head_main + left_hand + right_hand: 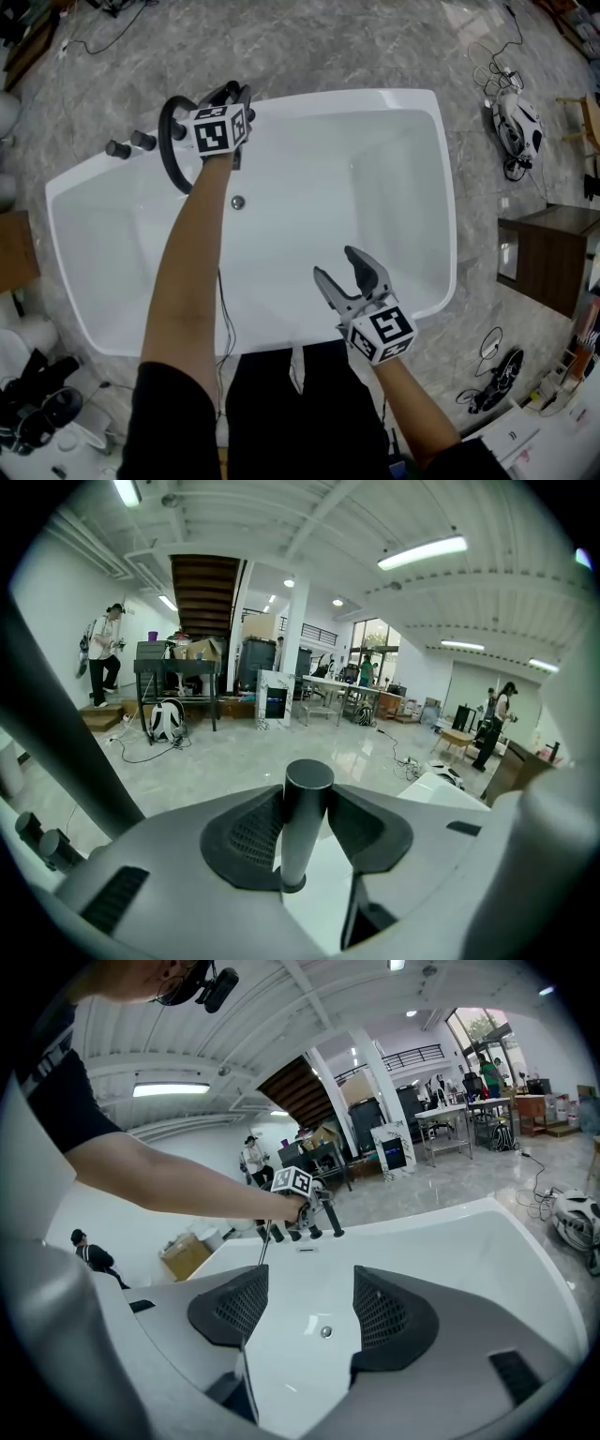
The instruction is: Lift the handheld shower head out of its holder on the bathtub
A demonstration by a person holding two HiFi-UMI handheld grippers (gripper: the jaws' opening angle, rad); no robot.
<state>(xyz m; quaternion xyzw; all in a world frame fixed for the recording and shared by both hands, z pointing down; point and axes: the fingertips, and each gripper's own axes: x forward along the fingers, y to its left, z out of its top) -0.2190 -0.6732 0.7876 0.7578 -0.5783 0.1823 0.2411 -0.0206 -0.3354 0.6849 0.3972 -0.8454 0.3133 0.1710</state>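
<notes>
Your left claw (306, 799) has its pads pressed on either side of the dark, upright handle of the shower head (307, 778), so the grip looks made. The lift has not: the handle's foot still sits in what looks like its holder (292, 886) on the rim of the bathtub (441, 187), next to the tap knobs (119, 148) and the black hose loop (167, 150). What is left is to draw it straight up and clear. Your right claw (335, 262) hangs wide and empty over the tub, which shows no water, only its drain (238, 202).
</notes>
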